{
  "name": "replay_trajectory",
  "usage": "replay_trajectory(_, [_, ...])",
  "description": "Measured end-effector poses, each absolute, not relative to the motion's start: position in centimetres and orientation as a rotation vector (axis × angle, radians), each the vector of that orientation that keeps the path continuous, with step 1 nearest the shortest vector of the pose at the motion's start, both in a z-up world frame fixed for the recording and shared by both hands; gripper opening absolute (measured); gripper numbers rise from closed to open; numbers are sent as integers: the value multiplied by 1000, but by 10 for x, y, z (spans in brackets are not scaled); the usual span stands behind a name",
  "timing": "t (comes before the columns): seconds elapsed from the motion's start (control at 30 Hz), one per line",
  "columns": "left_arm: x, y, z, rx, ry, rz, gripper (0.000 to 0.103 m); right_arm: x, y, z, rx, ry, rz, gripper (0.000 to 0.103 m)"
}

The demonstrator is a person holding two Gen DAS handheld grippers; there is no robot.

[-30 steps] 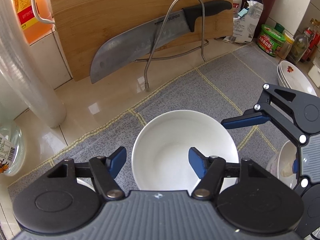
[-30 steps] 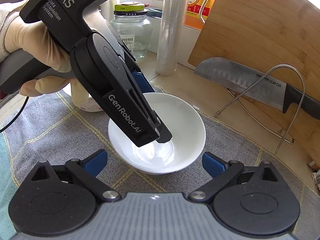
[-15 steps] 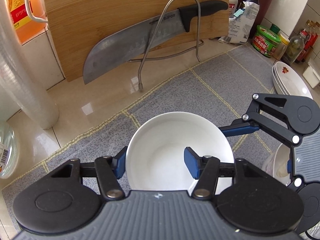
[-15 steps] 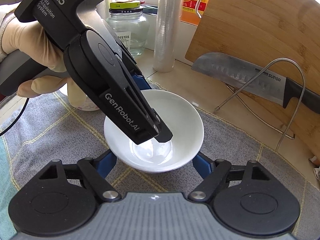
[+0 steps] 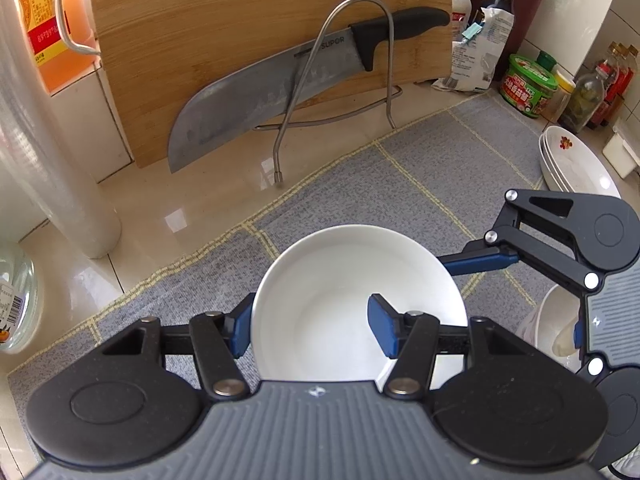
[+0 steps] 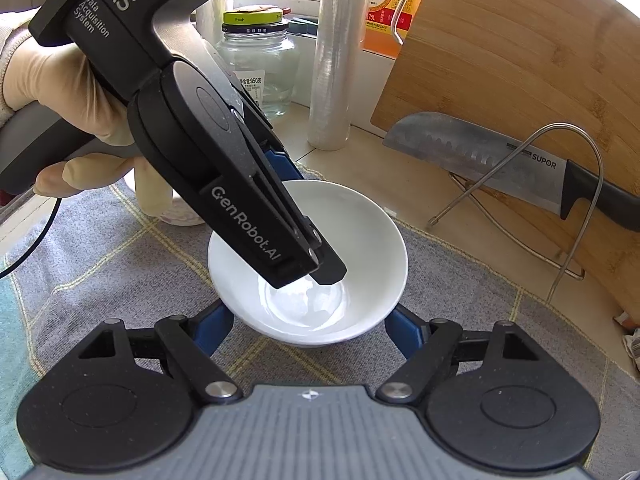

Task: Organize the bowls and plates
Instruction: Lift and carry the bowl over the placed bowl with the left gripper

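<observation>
A white bowl (image 5: 352,300) sits on the grey mat (image 5: 420,172), also in the right wrist view (image 6: 320,236). My left gripper (image 5: 310,330) straddles its left rim, one blue finger outside and one inside; the jaws have a wide gap and do not pinch it. My right gripper (image 6: 308,332) is open, its blue fingers at either side of the bowl's base. The left gripper (image 6: 304,260) reaches into the bowl from the upper left there. The right gripper also shows at the right of the left wrist view (image 5: 532,292).
A stack of white plates (image 5: 576,168) lies at the mat's far right. Another white bowl (image 5: 556,328) sits under the right gripper. A cutting board (image 5: 256,32), cleaver (image 5: 260,96) and wire rack (image 5: 340,80) stand behind. A film roll (image 6: 334,60), jar (image 6: 260,60) and bottles line the wall.
Both grippers have moved in on the bowl. The left one now straddles its left rim, and the right one's fingers have come in to flank its base.
</observation>
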State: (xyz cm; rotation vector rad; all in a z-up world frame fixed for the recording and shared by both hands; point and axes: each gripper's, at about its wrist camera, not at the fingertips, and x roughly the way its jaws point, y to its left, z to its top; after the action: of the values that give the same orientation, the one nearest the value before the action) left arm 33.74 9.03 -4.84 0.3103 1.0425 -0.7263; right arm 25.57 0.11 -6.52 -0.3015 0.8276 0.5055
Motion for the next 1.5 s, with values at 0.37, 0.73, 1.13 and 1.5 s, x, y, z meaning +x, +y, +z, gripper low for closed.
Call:
replay_trajectory(0.37, [317, 83, -25, 338, 997, -745, 57, 237, -5, -50, -291, 810, 489, 86])
replay_trajectory(0.73, [295, 71, -6, 360, 960, -767, 57, 209, -13, -34, -292, 782, 455, 86])
replay_trajectory(1.13, [262, 48, 8, 392, 929, -809, 57, 171, -31, -20, -287, 764, 409, 86])
replay_trajectory(1.5, [238, 30, 13, 399, 918, -841, 57, 142, -47, -15, -278, 762, 374, 86])
